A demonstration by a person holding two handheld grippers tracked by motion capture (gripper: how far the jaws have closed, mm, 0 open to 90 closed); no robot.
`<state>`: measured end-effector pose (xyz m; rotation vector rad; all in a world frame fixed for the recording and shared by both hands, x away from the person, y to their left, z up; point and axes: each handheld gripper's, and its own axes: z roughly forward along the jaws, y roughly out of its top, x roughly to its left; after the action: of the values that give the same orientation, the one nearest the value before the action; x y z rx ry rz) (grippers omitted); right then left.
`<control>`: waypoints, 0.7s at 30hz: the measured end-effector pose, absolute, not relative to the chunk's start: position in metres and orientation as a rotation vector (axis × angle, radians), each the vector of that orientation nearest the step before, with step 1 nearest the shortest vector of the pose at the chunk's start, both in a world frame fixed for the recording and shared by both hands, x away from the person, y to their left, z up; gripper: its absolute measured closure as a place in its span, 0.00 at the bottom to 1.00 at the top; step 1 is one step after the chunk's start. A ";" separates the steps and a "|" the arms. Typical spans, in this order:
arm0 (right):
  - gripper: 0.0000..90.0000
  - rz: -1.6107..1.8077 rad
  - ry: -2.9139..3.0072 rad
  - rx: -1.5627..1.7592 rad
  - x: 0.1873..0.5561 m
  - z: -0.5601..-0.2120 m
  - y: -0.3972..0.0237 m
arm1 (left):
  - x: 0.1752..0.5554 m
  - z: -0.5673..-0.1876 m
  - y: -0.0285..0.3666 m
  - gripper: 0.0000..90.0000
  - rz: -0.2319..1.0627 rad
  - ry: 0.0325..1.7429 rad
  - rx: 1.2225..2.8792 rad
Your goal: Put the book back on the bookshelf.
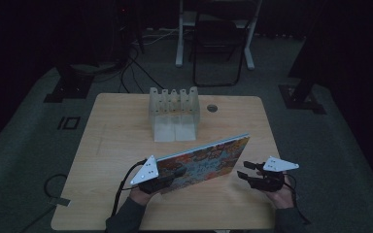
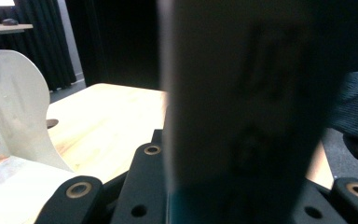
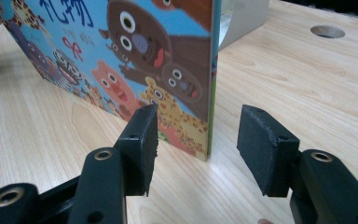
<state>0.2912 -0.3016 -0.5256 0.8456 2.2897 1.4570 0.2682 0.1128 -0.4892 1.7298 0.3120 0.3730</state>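
Note:
A colourful picture book point(image 1: 204, 160) with cartoon animals on its cover stands on its long edge, leaning, on the wooden table point(image 1: 111, 145). My left gripper point(image 1: 175, 174) is shut on the book's left end; in the left gripper view the book point(image 2: 242, 107) is a dark blurred slab between the jaws of that gripper point(image 2: 233, 196). My right gripper point(image 1: 245, 171) is open just off the book's right end. In the right gripper view the book point(image 3: 135, 51) has its near bottom corner a little beyond the right gripper point(image 3: 199, 128), whose pads stand apart and touch nothing.
A white slotted rack point(image 1: 174, 114) stands at the table's far middle, close behind the book, and the rack point(image 2: 14, 107) rises at the left of the left gripper view. A round cable hole point(image 1: 212, 108) lies right of it. A chair point(image 1: 216, 43) and stands are on the dark floor beyond.

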 end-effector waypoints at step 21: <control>0.52 1.428 2.315 0.903 0.284 -0.541 -0.311 | 0.275 -0.501 0.109 0.87 0.348 0.336 1.714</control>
<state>0.2837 -0.3111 -0.5410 0.9033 2.3152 1.4282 0.2747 0.1094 -0.5011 1.7140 0.3357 0.3479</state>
